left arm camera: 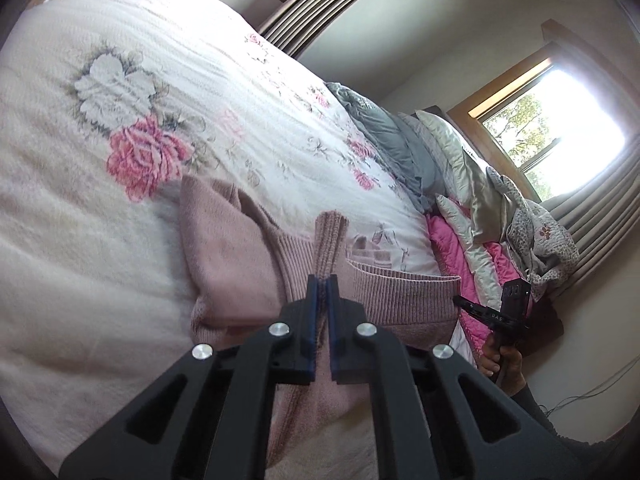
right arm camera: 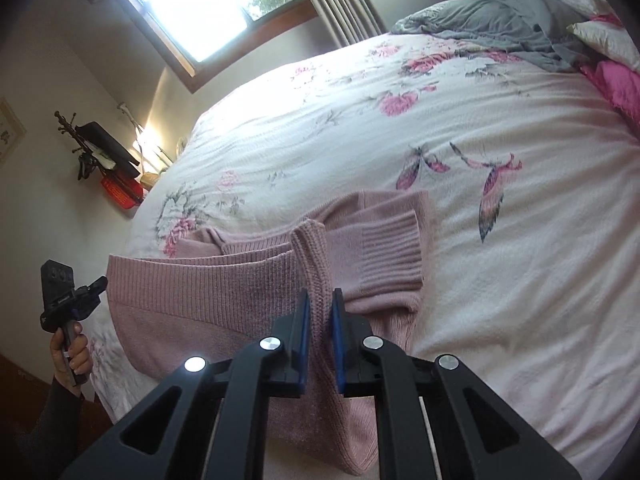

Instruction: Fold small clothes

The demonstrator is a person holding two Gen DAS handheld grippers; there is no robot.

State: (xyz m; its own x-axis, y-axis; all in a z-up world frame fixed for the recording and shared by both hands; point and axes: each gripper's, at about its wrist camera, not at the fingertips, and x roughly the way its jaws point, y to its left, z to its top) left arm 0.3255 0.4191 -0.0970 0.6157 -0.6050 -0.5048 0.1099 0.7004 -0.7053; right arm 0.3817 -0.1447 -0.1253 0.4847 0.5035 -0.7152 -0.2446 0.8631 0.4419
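A dusty-pink knit sweater (left arm camera: 232, 256) lies on the flowered bedspread (left arm camera: 120, 80). My left gripper (left arm camera: 322, 280) is shut on a pinched fold of its ribbed hem, which stands up between the blue pads. In the right wrist view the same sweater (right arm camera: 192, 300) shows a sleeve with a ribbed cuff (right arm camera: 384, 248) folded across the body. My right gripper (right arm camera: 321, 296) is shut on another raised fold of the ribbed hem. Each view shows the other gripper at its edge: the right one (left arm camera: 500, 308) and the left one (right arm camera: 68, 296), each held by a hand.
Grey, white and pink pillows and quilts (left arm camera: 460, 184) are piled at the head of the bed (right arm camera: 520, 20). Windows with curtains (left arm camera: 560, 128) stand behind. A wall shelf with dark and red items (right arm camera: 116, 168) hangs beside the bed. The bedspread (right arm camera: 480, 240) stretches wide beyond the sweater.
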